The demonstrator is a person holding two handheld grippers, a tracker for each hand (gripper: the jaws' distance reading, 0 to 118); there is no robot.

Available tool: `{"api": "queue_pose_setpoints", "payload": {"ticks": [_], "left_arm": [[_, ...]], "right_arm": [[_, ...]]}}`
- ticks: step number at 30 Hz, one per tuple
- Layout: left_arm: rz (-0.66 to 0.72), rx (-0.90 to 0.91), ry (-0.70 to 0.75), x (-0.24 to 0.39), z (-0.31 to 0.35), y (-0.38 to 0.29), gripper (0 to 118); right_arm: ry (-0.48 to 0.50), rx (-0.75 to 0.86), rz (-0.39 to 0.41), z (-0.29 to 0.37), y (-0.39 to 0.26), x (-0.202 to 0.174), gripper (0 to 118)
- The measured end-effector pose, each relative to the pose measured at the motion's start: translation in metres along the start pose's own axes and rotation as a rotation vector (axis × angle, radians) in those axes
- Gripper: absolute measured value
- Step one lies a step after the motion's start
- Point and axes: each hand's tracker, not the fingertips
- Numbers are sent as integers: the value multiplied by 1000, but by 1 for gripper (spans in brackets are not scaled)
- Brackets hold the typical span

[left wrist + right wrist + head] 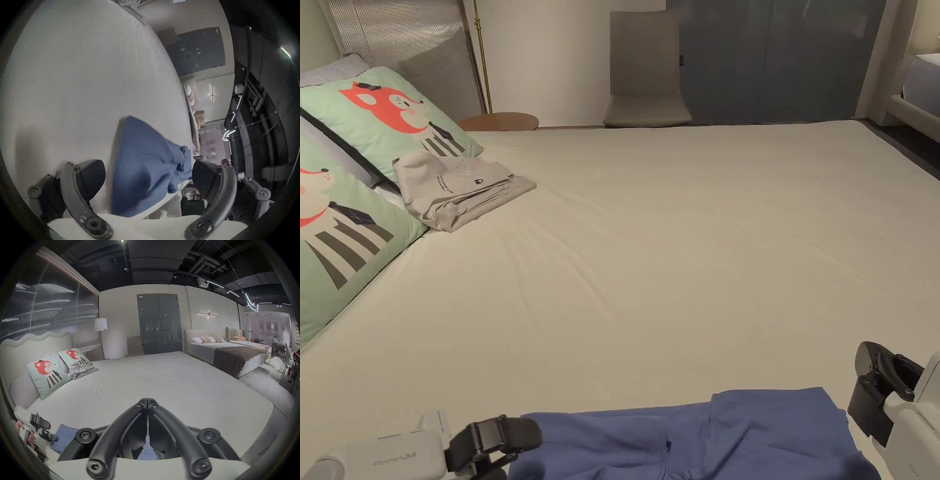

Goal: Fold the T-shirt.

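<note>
A blue T-shirt [700,437] lies crumpled at the near edge of the cream bed [675,262]. In the left gripper view the T-shirt [142,146] partly hangs over the mattress edge. My left gripper [515,440] sits at the shirt's left end, just touching or beside it. Its jaws stand wide open, with the shirt ahead between them [146,162]. My right gripper [878,381] hovers just past the shirt's right end. Its jaws are shut tip to tip [147,400] with nothing between them. The right gripper view also shows the T-shirt [65,436] and the left gripper [40,423], held by a hand [30,437].
A folded beige garment [456,187] rests by two fox-print pillows [381,119] at the bed's far left. Beyond the bed stand a grey chair [647,69] and a round side table [500,120]. Another bed [227,352] stands across the aisle to the right.
</note>
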Motion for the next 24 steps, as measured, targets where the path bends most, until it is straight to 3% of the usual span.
{"api": "queue_pose_setpoints", "payload": {"ticks": [1,2,3,4,6,7,10,15,20,24], "left_arm": [[-22,8,-24,-6,-5,1,104],[-29,27,-53,43,-1,-28,94],[-15,25,-58,46,-4,-28,79],[-3,3,-68,47,-9,-27,63],[-10,9,49,52,-11,-29,11],[-25,12,93,51,-10,-31,11],[97,13,-11,34,0,-29,10],[78,75,-50,39,43,-33,9],[106,223,85,37,104,-35,9],[87,242,77,55,123,-34,9]], "right_arm": [[-1,1,3,0,1,-1,1],[-4,3,7,0,1,-1,1],[-5,4,9,0,1,-1,1],[-5,3,8,0,2,-2,1],[-1,0,4,-1,2,-3,1],[-2,-1,4,-1,2,-3,1],[2,-2,4,-1,2,-5,1],[9,-3,9,-3,2,-7,1],[21,-1,8,-3,1,-9,1],[40,-8,-1,-6,-4,-14,1]]}}
